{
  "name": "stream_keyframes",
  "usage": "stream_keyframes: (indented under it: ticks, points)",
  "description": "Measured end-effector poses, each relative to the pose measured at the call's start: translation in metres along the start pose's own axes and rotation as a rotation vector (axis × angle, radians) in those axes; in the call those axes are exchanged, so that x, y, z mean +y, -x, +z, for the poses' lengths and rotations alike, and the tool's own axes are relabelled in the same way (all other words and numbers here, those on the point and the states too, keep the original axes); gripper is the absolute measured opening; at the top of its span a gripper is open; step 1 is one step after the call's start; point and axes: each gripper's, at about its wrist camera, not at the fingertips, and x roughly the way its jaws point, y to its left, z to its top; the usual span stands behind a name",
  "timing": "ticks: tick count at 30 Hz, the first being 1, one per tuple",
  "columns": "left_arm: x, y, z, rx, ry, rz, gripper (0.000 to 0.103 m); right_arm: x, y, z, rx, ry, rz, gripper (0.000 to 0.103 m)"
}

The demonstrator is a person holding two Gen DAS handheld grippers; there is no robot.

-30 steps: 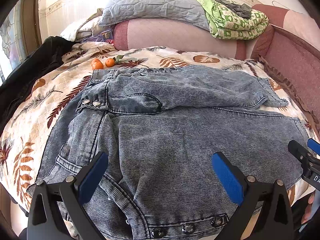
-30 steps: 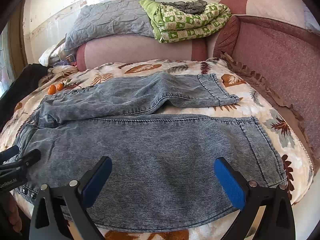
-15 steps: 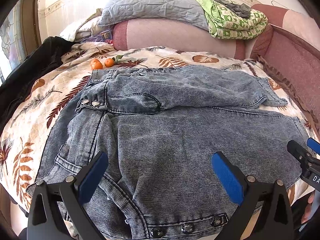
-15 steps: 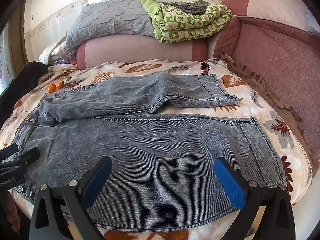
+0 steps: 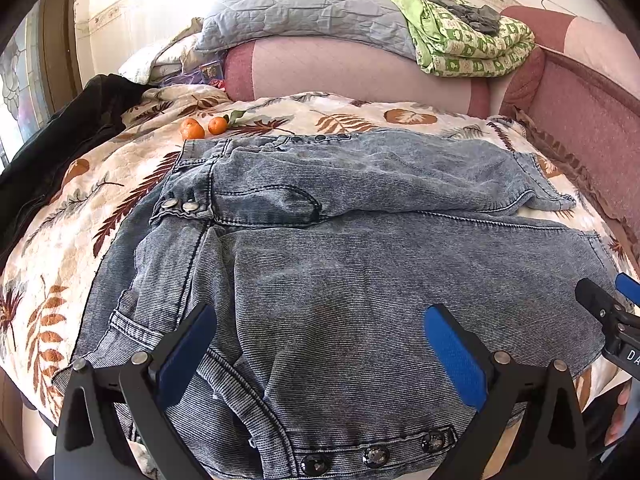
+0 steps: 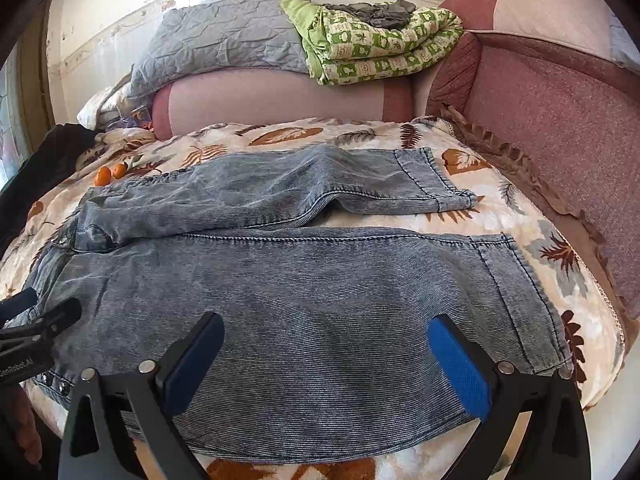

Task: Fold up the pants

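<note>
Denim pants (image 5: 360, 280) lie beneath both spread fingers (image 5: 452, 344).

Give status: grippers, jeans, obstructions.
Left gripper and right gripper open, empty, above near leg. Jeans flat on bed, unfolded, legs apart. Two oranges just past waistband, off the denim.

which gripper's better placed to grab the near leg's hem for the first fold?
Right. The right gripper hangs open over the near leg, with the hem on its side; the left gripper is over the waistband.
</note>
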Motion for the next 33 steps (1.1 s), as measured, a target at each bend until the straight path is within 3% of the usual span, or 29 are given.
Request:
stream_keyframes:
  ticks: [9, 11, 14, 19, 24, 29, 33]
  points:
    - [0.019, 0.001, 0.002, 0.048, -0.005, -0.041, 0.103, -0.018, -0.002, 0.002, 0.032, -0.030, 0.006, 0.103]
    - [0.042, 0.008, 0.001, 0.063, 0.038, -0.074, 0.103, -0.047, 0.001, 0.002, 0.080, -0.140, 0.082, 0.103]
    - [0.084, 0.021, 0.001, 0.059, 0.116, -0.020, 0.103, -0.114, 0.012, -0.008, 0.141, -0.398, 0.194, 0.103]
    - [0.141, 0.017, -0.009, 0.125, 0.301, 0.011, 0.103, -0.213, 0.003, -0.039, 0.316, -0.746, 0.245, 0.103]
    - [0.152, -0.002, -0.021, 0.209, 0.382, -0.019, 0.103, -0.253, -0.015, -0.056, 0.370, -0.927, 0.297, 0.103]
    - [0.135, -0.009, -0.026, 0.233, 0.272, 0.055, 0.103, -0.255, -0.029, -0.045, 0.399, -0.898, 0.259, 0.097]
    - [0.146, -0.005, -0.027, 0.206, 0.335, 0.003, 0.103, -0.255, -0.033, -0.037, 0.422, -0.842, 0.187, 0.071]
